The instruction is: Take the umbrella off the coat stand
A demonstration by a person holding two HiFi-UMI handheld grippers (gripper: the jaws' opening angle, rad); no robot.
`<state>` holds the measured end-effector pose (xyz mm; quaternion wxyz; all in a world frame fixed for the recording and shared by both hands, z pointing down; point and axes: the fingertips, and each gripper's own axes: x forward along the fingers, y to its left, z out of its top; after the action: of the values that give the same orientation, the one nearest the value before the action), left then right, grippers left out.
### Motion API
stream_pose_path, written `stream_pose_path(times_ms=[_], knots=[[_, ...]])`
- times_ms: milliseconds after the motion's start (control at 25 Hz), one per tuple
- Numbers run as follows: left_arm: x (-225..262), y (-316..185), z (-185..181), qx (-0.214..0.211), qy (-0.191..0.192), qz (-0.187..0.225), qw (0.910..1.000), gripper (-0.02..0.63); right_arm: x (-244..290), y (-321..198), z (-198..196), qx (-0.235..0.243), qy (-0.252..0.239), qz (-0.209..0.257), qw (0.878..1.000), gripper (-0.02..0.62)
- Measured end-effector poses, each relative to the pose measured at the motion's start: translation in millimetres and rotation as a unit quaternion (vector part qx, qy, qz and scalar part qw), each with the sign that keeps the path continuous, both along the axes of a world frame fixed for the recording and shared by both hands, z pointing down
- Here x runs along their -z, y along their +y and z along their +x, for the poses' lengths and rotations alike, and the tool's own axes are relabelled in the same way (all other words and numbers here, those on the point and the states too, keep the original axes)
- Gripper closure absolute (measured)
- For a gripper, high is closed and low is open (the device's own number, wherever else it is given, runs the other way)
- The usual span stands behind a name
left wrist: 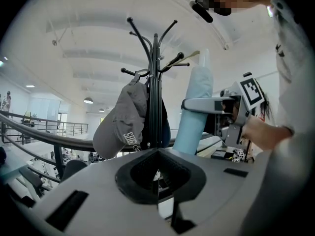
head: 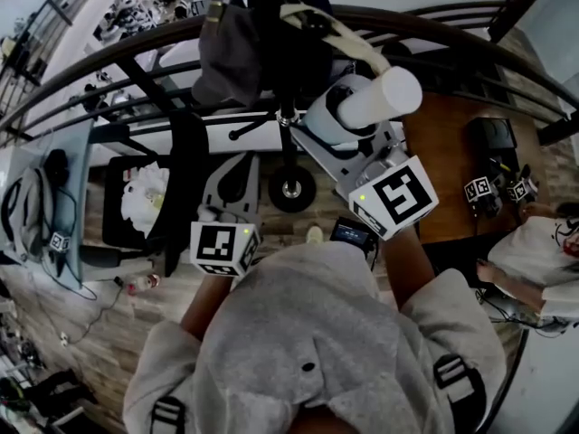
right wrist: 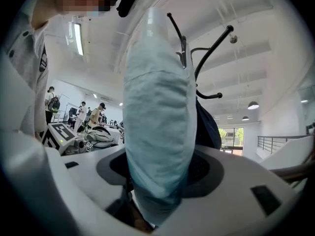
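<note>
Head view: the right gripper (head: 336, 120) clamps the pale umbrella (head: 380, 98) upright, just right of the coat stand (head: 288, 89).

Left gripper view: the left gripper (left wrist: 158, 176) has its jaws drawn together, empty; a grey cap (left wrist: 120, 124) hangs on the stand.

Right gripper view: the umbrella hides most of the stand; only here, bystanders (right wrist: 91, 114) appear.

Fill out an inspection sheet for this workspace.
Surface: wooden floor under the coat stand.
Job's things: light blue folded umbrella upright beside the stand; whether it is clear of the hooks cannot be told.
Clutter: grey cap hanging on the stand; bottle on the floor.
Grippers: right gripper shut on the umbrella; left gripper shut, empty.
Cables: thin cable on the floor, left.
Surroundings: curved railing; person beside a brown table, right.
</note>
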<state>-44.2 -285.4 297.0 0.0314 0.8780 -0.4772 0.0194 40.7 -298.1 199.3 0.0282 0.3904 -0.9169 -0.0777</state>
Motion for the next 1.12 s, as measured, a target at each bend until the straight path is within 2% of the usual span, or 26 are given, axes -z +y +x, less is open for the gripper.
stream_pose_path(times_ms=[440, 1000, 1120], knots=[[-2, 8, 6, -0.009, 0.007, 0.000, 0.9999, 0.591, 17, 20, 4, 0.001, -0.014, 0.016, 1.000, 0.325], [-6, 17, 4, -0.028, 0.007, -0.012, 0.9995, 0.591, 21, 39, 3, -0.011, -0.027, 0.008, 1.000, 0.325], [-2, 15, -1, -0.034, 0.008, -0.002, 0.9994, 0.591, 19, 41, -1, -0.016, -0.026, 0.008, 0.999, 0.325]])
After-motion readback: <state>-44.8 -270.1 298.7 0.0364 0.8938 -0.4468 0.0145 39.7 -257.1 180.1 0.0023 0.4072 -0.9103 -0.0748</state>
